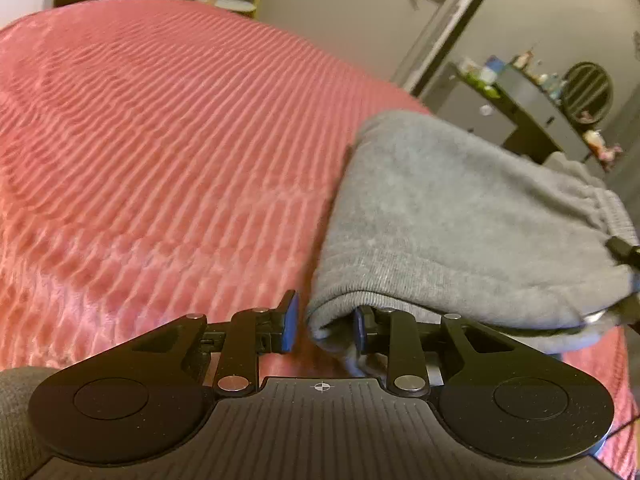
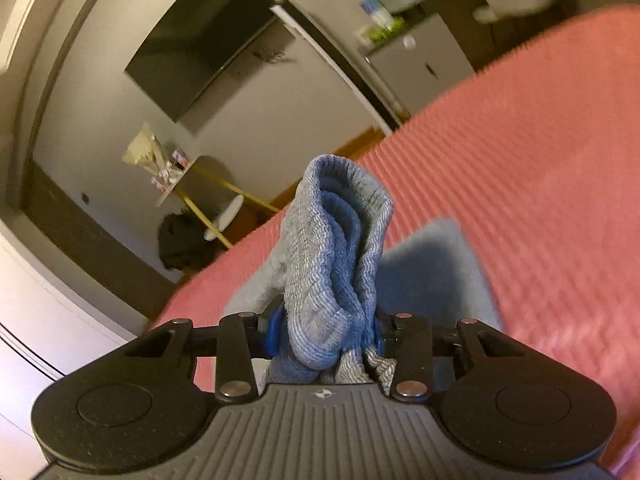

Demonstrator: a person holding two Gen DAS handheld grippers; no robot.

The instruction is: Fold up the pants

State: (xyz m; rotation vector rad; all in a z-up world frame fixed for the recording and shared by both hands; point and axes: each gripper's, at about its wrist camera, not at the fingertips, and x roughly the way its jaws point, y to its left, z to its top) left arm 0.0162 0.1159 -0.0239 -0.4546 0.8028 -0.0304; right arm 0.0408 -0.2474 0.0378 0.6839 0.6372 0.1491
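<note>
Grey sweatpants (image 1: 460, 224) lie in a folded bundle on the pink ribbed bedspread (image 1: 160, 140), at the right of the left wrist view. My left gripper (image 1: 326, 326) is open; a fold of the pants' edge hangs between its blue pads, and the right pad (image 1: 362, 328) is partly under the cloth. My right gripper (image 2: 324, 330) is shut on a bunched ribbed band of the pants (image 2: 336, 256), which stands up between its fingers above the bedspread (image 2: 540, 180). A bit of the right gripper shows at the right edge of the left wrist view (image 1: 624, 252).
The bed's far edge drops to the floor. Beyond it are a grey cabinet (image 1: 520, 108) with small items on top, a wall-mounted TV (image 2: 204, 48), a small round table with yellow legs (image 2: 224, 216) and a dark bag (image 2: 180, 244) on the floor.
</note>
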